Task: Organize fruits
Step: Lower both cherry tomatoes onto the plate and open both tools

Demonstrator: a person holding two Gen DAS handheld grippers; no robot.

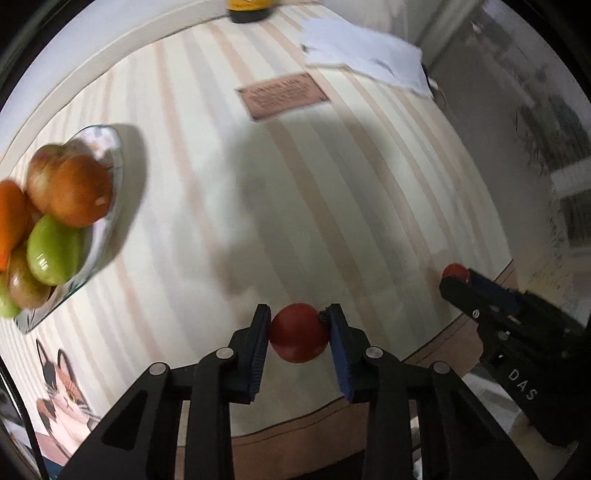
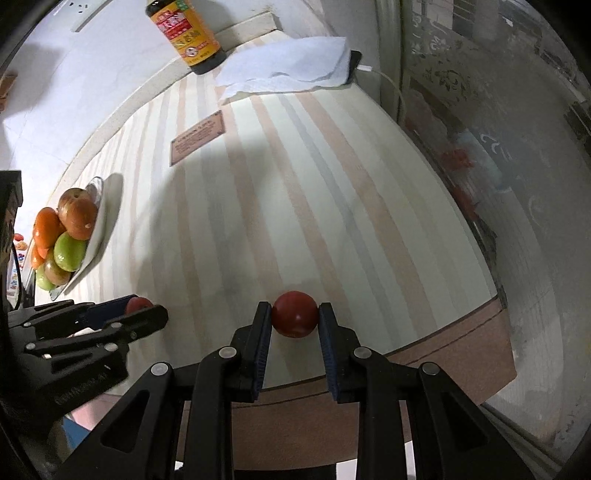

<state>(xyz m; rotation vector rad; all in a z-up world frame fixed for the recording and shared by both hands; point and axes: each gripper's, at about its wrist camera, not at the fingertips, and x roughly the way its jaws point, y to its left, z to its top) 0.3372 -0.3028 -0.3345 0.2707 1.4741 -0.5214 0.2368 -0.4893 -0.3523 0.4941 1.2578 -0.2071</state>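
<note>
Both grippers clamped on red fruits above striped tablecloth.
Left gripper (image 1: pixel 298 334) grasps a round dark-red tomato-like fruit (image 1: pixel 298 332); right gripper (image 2: pixel 294 319) grasps a second round red fruit (image 2: pixel 294 314). Clear glass plate (image 1: pixel 110 147) heaped with oranges, apples, green fruit sits well apart at left. Sauce bottle (image 2: pixel 184 33), white paper towel (image 2: pixel 288 66) at far edge.
</note>
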